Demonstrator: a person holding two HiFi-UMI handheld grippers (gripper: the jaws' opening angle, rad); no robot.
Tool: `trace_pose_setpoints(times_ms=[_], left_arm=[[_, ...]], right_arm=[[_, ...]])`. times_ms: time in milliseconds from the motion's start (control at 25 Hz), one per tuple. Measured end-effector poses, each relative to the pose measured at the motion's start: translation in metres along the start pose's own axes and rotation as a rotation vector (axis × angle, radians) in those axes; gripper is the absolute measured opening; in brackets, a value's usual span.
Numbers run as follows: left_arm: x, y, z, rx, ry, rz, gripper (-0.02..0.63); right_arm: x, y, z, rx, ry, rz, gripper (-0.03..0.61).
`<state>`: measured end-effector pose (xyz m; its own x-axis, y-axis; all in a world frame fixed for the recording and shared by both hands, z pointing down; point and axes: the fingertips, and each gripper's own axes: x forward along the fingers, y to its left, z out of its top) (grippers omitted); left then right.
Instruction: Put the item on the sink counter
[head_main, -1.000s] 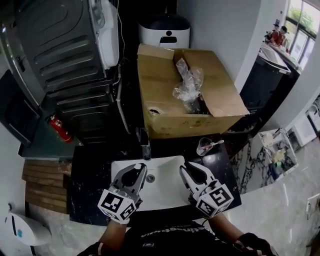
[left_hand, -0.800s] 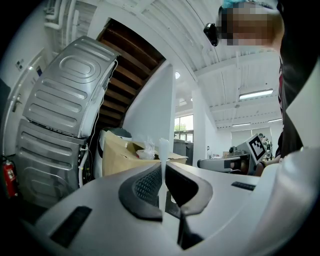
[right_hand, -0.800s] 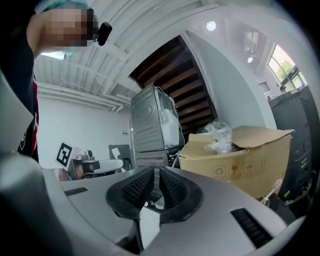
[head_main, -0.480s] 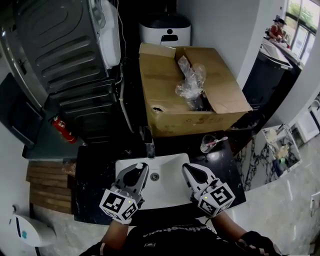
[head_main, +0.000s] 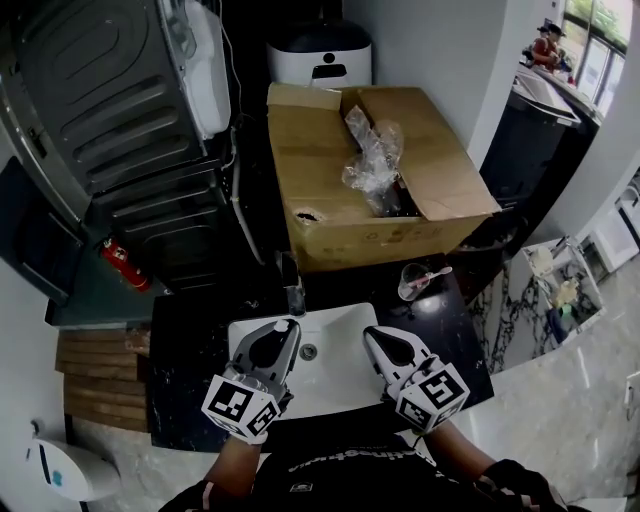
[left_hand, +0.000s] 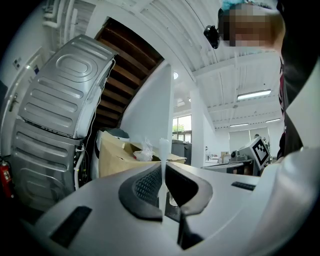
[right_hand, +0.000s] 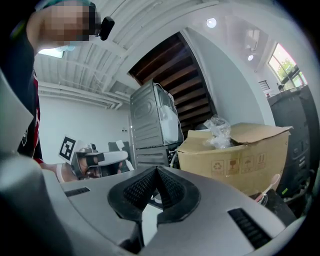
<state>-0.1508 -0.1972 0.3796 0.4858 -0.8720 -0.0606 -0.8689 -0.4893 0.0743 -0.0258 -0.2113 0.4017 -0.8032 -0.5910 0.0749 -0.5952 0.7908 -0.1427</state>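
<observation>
While hovering level above the white sink basin (head_main: 332, 386), got left tool (head_main: 282, 330) squeezed nearly closed on a thin white stick (left_hand: 163, 150), pads gripping its lower part, rest poking up past the tips. Looks like translucent plastic; can't tell more. Alongside, right tool (head_main: 371, 334), apart from the left one, jaws pressed together on nothing. Neither seen touching the basin. Just past the left tips: faucet (head_main: 292, 296) at the basin's back edge. In the basin between the two tools: drain (head_main: 308, 352). Around the basin: black desk (head_main: 185, 340). On the desk right of the faucet: clear glass (head_main: 409, 286) with a pale utensil (head_main: 432, 272) leaning in it. Behind the desk: open cardboard box (head_main: 335, 220), crumpled clear plastic bag (head_main: 372, 160) sticking out of the top. Left of the box: grey ribbed washer (head_main: 110, 90). Below it, red fire extinguisher (head_main: 122, 264) lying on the floor. Beyond the box: white round-topped appliance (head_main: 320, 58). Stick not on the desk yet, up in the left tool over the basin.
</observation>
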Motion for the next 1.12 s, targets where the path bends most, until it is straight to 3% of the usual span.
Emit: trace_pose_setpoints(times_ms=[280,600,1120], left_arm=[[0.04,-0.013,0.003,-0.003,-0.011,-0.049,0.031],[0.105,-0.048,-0.002,-0.012,-0.014,-0.175,0.031],[0.228,-0.1,-0.046,-0.01,0.03,-0.355,0.031]], right_arm=[[-0.014,-0.024,0.001,0.024,-0.031,-0.039,0.037],[-0.047,-0.063,-0.013,0.067,-0.007,-0.16,0.037],[-0.082,-0.1,-0.032,0.109,0.056,-0.243,0.037]])
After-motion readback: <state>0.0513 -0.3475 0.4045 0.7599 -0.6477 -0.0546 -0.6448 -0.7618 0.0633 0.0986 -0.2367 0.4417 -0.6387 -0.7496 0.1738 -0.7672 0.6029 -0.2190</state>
